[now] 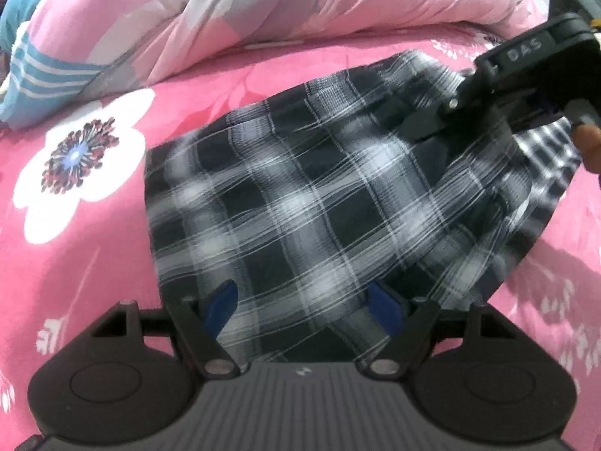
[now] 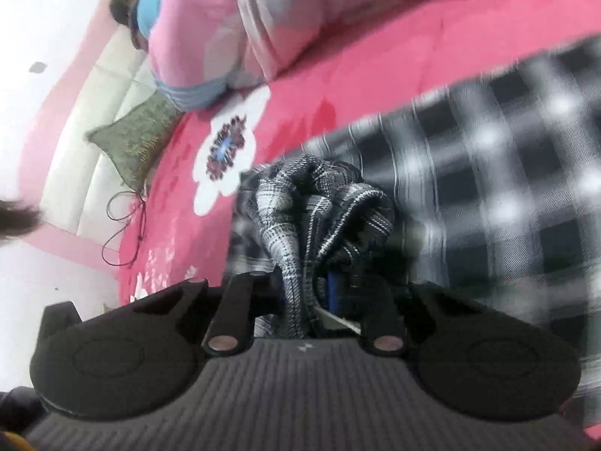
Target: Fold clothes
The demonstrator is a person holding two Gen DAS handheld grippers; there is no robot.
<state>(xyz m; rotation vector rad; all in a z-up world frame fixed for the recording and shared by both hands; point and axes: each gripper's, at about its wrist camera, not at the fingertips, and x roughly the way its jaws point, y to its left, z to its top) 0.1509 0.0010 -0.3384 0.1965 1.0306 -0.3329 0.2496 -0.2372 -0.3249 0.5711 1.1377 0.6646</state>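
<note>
A black, grey and white plaid garment (image 1: 300,195) lies spread on the pink flowered bed sheet (image 1: 75,300), with its right part lifted. My left gripper (image 1: 302,304) is open. Its blue pads (image 1: 221,300) stand wide apart, and the garment's near edge lies between and over them. In the left wrist view my right gripper (image 1: 424,127) comes in from the upper right and pinches the cloth. In the right wrist view the right gripper (image 2: 330,285) is shut on a bunched fold of the plaid garment (image 2: 319,203), and the rest of the cloth is blurred at the right.
A rolled pink and grey quilt (image 1: 263,11) lies along the far side of the bed. A green cushion (image 2: 139,143), a white padded headboard (image 2: 101,120) and a thin dark cable (image 2: 124,225) are at the bed's left end. A fingertip (image 1: 589,143) shows by the right gripper.
</note>
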